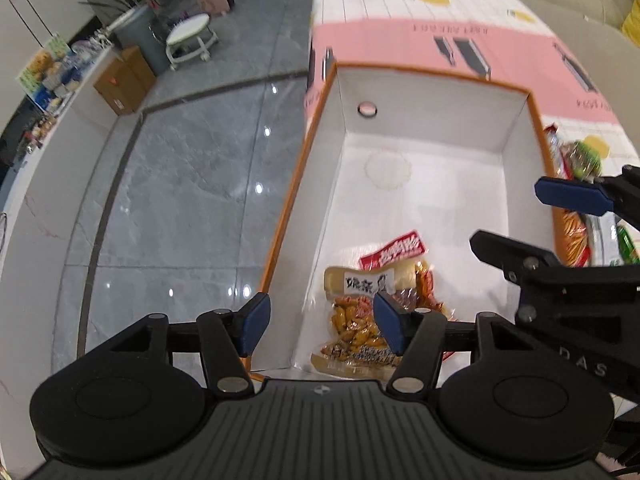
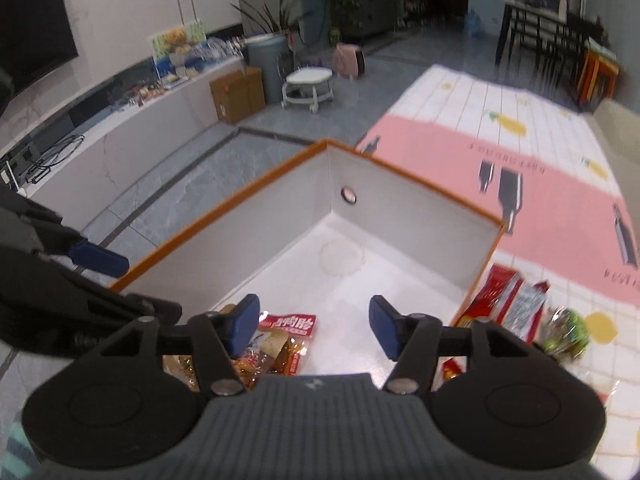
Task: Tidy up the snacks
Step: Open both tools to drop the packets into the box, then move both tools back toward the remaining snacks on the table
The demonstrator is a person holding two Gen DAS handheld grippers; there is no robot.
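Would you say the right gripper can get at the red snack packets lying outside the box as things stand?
Probably yes: the right gripper is open and empty, and the red snack packets lie uncovered on the mat beside the box, just over its wall.

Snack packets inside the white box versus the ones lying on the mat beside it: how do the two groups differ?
The packets in the box are mostly yellow-orange and clear, heaped in the near corner of the orange-rimmed white box. The packets on the mat are mostly red and white with one green bundle, lying outside the box's right wall on the patterned mat. Both groups are sealed snack bags, and neither gripper holds any.
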